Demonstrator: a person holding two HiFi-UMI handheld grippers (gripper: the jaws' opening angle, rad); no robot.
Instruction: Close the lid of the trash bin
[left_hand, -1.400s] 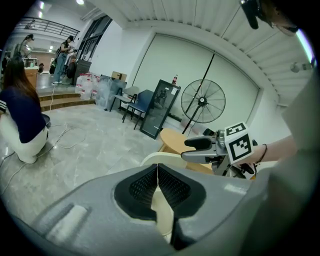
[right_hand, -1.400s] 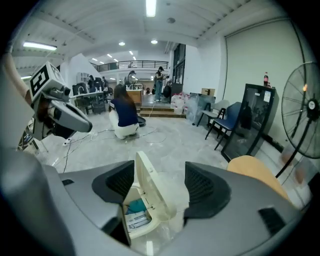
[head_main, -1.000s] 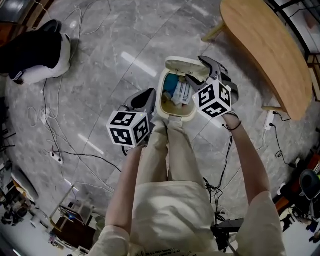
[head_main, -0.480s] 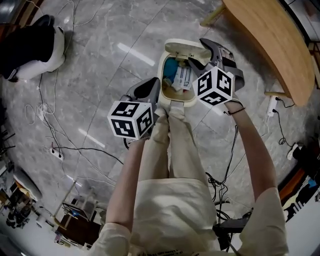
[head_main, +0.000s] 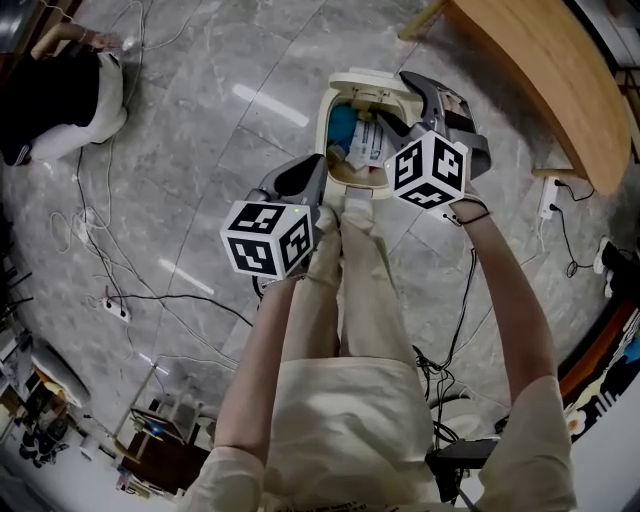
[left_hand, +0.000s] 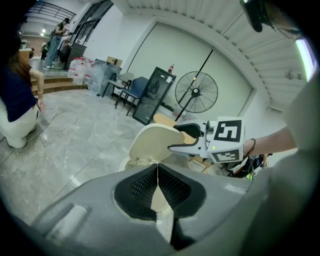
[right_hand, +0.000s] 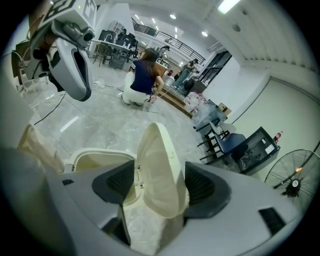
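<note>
On the grey marble floor (head_main: 200, 150) the cream trash bin (head_main: 323, 135) stands open at the person's feet, its lid (right_hand: 157, 165) raised upright between the wide-apart jaws of the right gripper (right_hand: 159, 186), while the left gripper (left_hand: 158, 186), jaws pressed together on nothing, hovers near the bin's rim.

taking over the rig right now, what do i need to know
Left tool: shut, empty, held beside the cream plastic trash bin.
Right tool: open, jaws either side of the bin's cream hinged lid; I cannot tell whether they touch it.
Done: lid reached. It stands upright, so the bin is open.
Left: push the lid down until it shuts.
</note>
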